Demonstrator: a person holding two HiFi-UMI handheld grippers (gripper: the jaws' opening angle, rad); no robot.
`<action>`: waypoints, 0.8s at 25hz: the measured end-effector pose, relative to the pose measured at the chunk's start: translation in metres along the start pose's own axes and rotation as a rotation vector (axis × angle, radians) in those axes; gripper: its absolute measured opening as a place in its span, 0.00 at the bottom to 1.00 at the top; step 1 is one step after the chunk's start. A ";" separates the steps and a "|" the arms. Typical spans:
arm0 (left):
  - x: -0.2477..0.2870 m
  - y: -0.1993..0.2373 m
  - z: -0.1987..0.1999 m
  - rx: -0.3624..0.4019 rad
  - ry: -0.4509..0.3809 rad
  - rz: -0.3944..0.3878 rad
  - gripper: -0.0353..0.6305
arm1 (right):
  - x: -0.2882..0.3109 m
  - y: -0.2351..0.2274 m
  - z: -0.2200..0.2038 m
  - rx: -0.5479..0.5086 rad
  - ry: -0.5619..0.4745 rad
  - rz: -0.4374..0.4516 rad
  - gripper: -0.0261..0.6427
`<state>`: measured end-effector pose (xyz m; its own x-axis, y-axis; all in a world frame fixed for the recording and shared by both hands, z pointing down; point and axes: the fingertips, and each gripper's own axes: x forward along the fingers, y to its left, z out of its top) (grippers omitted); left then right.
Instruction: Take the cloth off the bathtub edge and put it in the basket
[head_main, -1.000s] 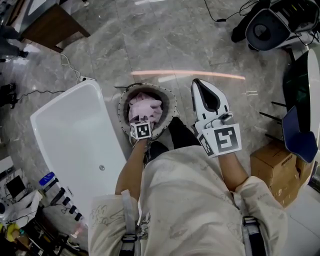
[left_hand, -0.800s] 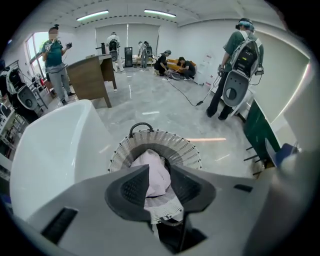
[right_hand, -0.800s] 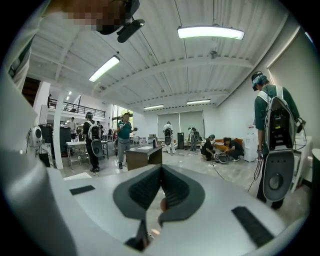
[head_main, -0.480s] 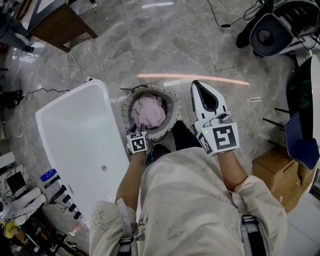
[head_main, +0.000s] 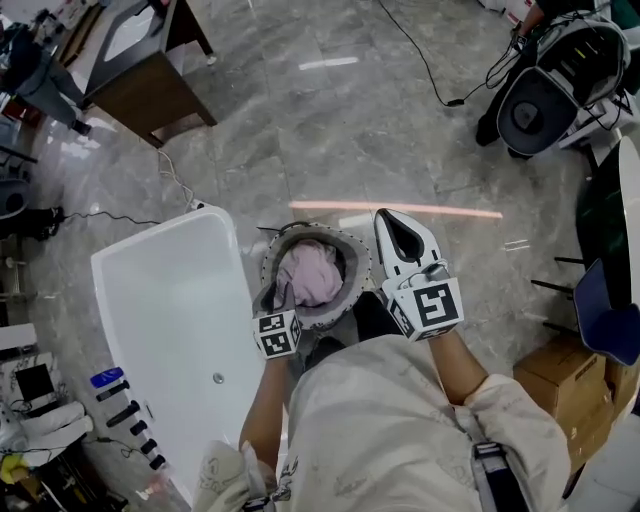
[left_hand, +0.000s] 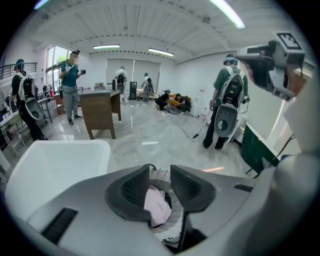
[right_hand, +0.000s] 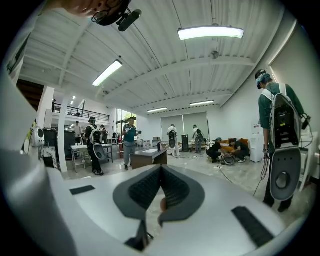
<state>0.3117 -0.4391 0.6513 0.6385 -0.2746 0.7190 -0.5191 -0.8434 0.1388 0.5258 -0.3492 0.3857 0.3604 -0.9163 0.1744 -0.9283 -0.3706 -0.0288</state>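
Note:
The pink cloth (head_main: 312, 272) lies bunched inside the round grey basket (head_main: 352, 290), which stands on the floor beside the white bathtub (head_main: 175, 330). My left gripper (head_main: 272, 296) hovers over the basket's near left rim, open and empty. In the left gripper view the cloth (left_hand: 156, 206) shows below, through the gap of the left gripper (left_hand: 160, 186). My right gripper (head_main: 388, 216) hangs just right of the basket. Seen from its own camera, the right gripper (right_hand: 161, 170) is shut with nothing in it.
A brown wooden desk (head_main: 150, 95) stands at the upper left, with cables (head_main: 170, 175) running across the marble floor. A cardboard box (head_main: 560, 385) sits at the right. Bottles and small items (head_main: 110, 400) crowd the tub's near left. Several people (left_hand: 70, 85) stand further off.
My left gripper has drawn back from over the cloth toward the basket's near rim. The cloth stays in the basket. The right gripper keeps its place beside the basket.

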 end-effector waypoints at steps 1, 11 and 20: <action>-0.006 0.000 0.013 -0.003 -0.031 -0.001 0.25 | 0.002 0.002 0.000 0.001 -0.004 0.002 0.02; -0.069 0.004 0.121 0.000 -0.307 0.021 0.25 | 0.010 0.011 0.017 0.000 -0.034 0.026 0.02; -0.119 -0.004 0.198 0.038 -0.497 0.039 0.25 | 0.015 0.012 0.038 -0.010 -0.074 0.034 0.02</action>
<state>0.3499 -0.4947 0.4301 0.8174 -0.4852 0.3105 -0.5328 -0.8417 0.0873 0.5237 -0.3729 0.3509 0.3338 -0.9373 0.1004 -0.9410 -0.3376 -0.0234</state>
